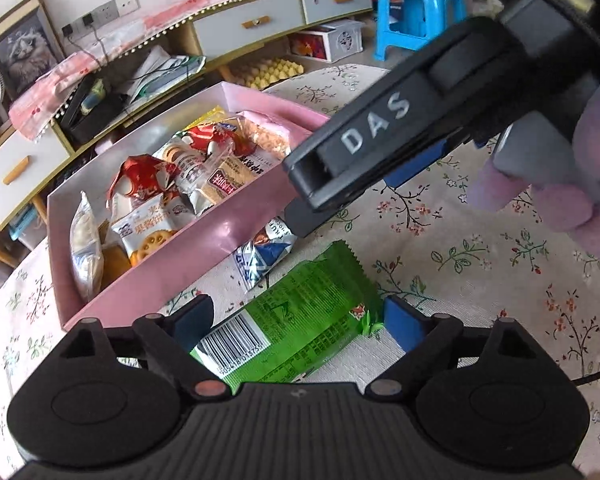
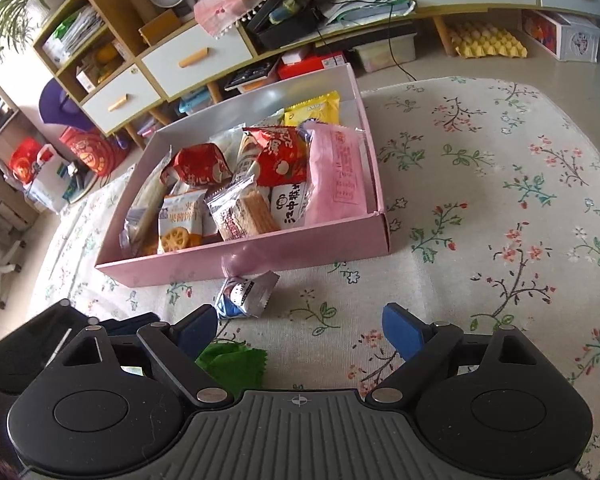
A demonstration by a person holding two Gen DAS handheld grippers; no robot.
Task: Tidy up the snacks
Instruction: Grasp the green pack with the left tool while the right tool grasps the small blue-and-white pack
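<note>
Green packet (image 1: 296,320), lower centre, between spread left gripper (image 1: 300,320) pads, ungrasped: centre, clench mid-body. Right gripper (image 2: 300,328) released, empty. Pink box (image 1: 204,240) upper left.

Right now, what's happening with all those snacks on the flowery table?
A person is tidying snacks with a gripper in each hand. Most packets already sit in the pink box. Two are still out on the flowery tablecloth: a green packet and a small blue and white packet. The left gripper has its fingers open on either side of the green packet, not squeezing it yet. The right gripper is open and empty, near the small packet.
</note>
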